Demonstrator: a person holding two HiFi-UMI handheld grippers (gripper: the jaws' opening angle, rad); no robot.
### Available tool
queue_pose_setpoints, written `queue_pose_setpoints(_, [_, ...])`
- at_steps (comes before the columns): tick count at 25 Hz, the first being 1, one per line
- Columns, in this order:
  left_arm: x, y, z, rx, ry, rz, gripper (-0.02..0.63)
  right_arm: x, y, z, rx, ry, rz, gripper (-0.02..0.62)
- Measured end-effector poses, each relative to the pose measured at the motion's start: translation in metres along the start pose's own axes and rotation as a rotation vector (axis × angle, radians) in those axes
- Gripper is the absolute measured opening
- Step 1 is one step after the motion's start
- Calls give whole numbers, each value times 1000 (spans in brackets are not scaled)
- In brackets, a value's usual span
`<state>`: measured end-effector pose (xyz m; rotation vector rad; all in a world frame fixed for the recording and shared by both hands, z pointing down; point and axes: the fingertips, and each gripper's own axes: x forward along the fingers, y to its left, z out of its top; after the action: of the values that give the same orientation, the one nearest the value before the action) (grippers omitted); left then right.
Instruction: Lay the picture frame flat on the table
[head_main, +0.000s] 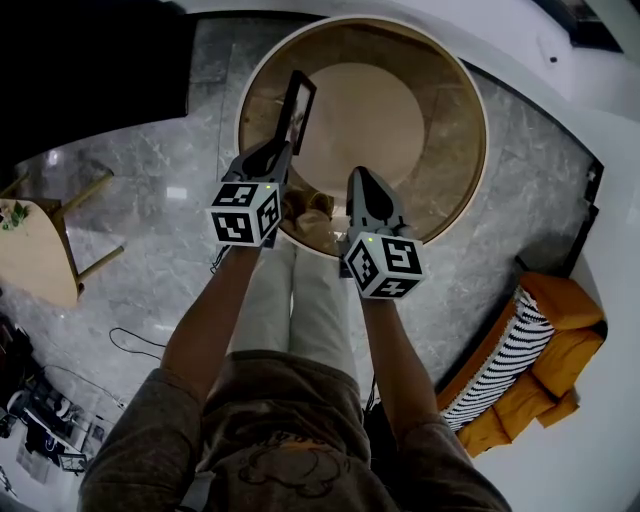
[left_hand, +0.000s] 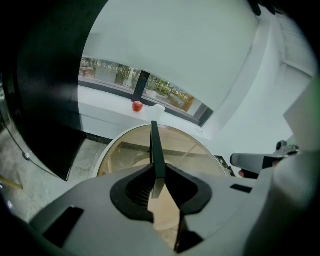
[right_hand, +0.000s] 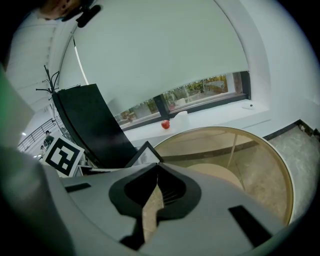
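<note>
Black pads of the left gripper (left_hand: 157, 169) are clamped on the lower edge of the picture frame (left_hand: 154, 142), which shows edge-on in the left gripper view as a thin dark strip rising straight up from between the jaws. In the head view the left gripper (head_main: 278, 152) holds the picture frame (head_main: 297, 104) upright on its edge over the left part of the round glass table (head_main: 470, 95); whether its lower edge touches the glass I cannot tell. To the right, the right gripper (right_hand: 156, 166) has its jaws pressed together with nothing between them, and it hangs over the near rim of the table, apart from the frame. The right gripper view shows a corner of the frame to its left, beside the left gripper's marker cube (right_hand: 61, 154). On the far windowsill sits a small red object (left_hand: 137, 106). An orange sofa (head_main: 555, 360) stands on the marble floor (head_main: 150, 180) at the near right.
</note>
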<state>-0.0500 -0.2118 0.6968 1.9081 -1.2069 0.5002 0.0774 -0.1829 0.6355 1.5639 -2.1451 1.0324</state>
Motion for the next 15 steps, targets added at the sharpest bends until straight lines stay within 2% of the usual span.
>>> queue_pose_setpoints(15, [10, 9, -10, 34, 15, 12, 83, 7, 5, -10, 35, -1, 3, 20])
